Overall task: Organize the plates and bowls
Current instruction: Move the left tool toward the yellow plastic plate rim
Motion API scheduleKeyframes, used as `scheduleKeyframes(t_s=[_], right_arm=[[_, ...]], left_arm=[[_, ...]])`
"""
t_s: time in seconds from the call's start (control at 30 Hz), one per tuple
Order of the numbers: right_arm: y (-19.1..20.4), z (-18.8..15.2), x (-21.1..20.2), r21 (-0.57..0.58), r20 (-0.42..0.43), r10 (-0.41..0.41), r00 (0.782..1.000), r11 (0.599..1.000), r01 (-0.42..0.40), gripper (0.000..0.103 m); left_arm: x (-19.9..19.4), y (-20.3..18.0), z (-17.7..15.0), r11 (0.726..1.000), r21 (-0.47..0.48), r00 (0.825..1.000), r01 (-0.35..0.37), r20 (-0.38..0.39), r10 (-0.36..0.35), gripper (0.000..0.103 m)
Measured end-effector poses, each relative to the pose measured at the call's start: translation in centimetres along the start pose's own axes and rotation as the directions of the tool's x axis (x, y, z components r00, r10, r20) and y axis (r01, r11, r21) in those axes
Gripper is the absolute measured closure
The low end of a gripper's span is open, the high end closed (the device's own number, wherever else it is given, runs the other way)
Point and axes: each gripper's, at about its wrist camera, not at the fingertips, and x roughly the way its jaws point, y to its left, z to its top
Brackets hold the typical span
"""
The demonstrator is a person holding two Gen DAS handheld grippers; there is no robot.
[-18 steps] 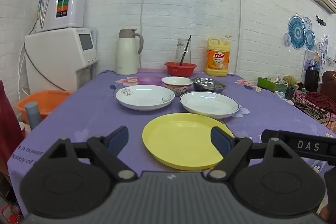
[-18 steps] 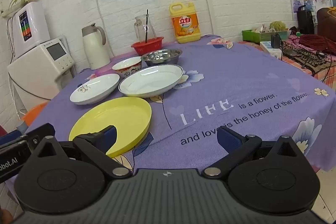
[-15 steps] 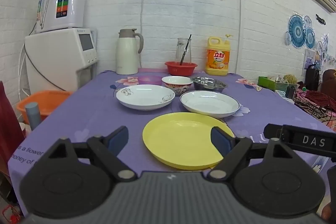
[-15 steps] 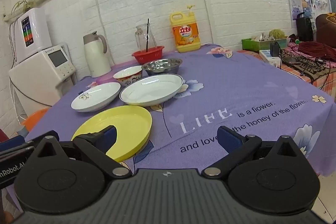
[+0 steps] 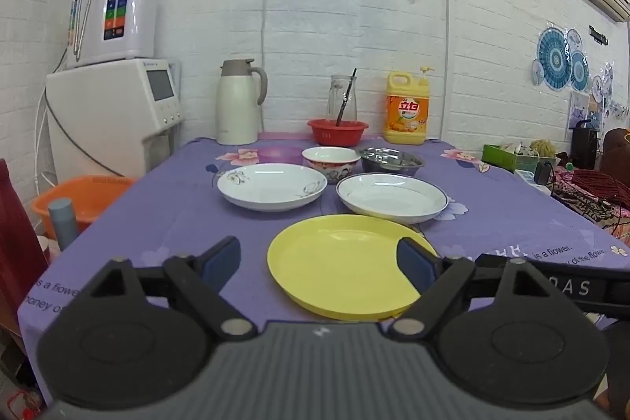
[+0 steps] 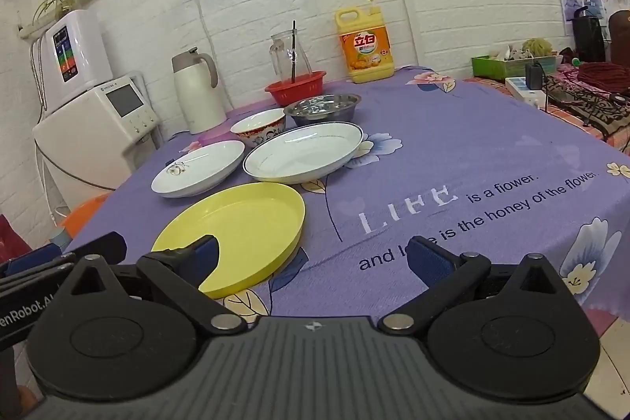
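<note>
We hold the left gripper (image 5: pixel 318 260) and the right gripper (image 6: pixel 311 256) at the near edge of the worktop (image 6: pixel 472 144), both with jaws spread wide and gripping nothing. The yellow plate (image 5: pixel 342 262) lies nearest us on the purple cloth. Behind it sit the flowered white plate (image 5: pixel 271 185) and the blue-rimmed white plate (image 5: pixel 391 197), side by side. Further back stand the patterned bowl (image 5: pixel 330 162) and the steel bowl (image 5: pixel 391 160), with a red basket (image 5: pixel 337 131) near the wall.
</note>
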Motion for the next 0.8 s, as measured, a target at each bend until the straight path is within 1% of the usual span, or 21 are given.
scheduleKeyframes(t_s=[0.03,0.07,0.1,0.17,0.37,0.5,0.6,0.8], right_arm=[[0.5,-1.1,-0.4,-0.012,0.027,-0.006,1.000,1.000,0.007,0.000],[0.6,-1.0,-0.2,-0.015,0.035,-0.010,0.999,1.000,0.011,0.000],[0.5,0.0,0.0,-0.012,0.031,-0.011,0.999,1.000,0.012,0.000],[0.3,-1.8,0.5,-0.008,0.045,-0.013,0.999,1.000,0.013,0.000],[-0.3,-1.0,0.0,0.013,0.026,-0.015,1.000,1.000,0.015,0.000],[0.3,-1.1,-0.2,-0.022,0.014,-0.010,1.000,1.000,0.011,0.000],[1.0,-1.4,-0.1,-0.060,0.002,-0.011,1.000,0.998,0.011,0.000],[1.4,-1.5,0.0,-0.086,-0.003,-0.023,1.000,0.996,0.023,0.000]], left_arm=[[-0.1,0.1,0.0,1.000,-0.007,1.000,0.011,0.003,-0.011,0.018],[-0.2,0.1,0.1,1.000,-0.011,1.000,0.019,0.003,-0.019,0.018],[-0.2,0.1,0.1,1.000,-0.008,1.000,0.025,0.005,-0.025,0.018],[-0.3,-0.1,0.1,1.000,0.010,1.000,0.023,0.013,-0.023,0.018],[-0.6,0.0,0.1,0.999,0.012,0.999,0.029,0.030,-0.030,0.018],[-0.7,0.0,0.0,0.999,0.021,0.999,0.031,0.042,-0.032,0.018],[-0.5,-0.1,-0.1,1.000,0.028,0.999,0.014,0.033,-0.015,0.018],[-0.3,0.1,-0.1,1.000,0.017,1.000,0.016,0.023,-0.016,0.018]])
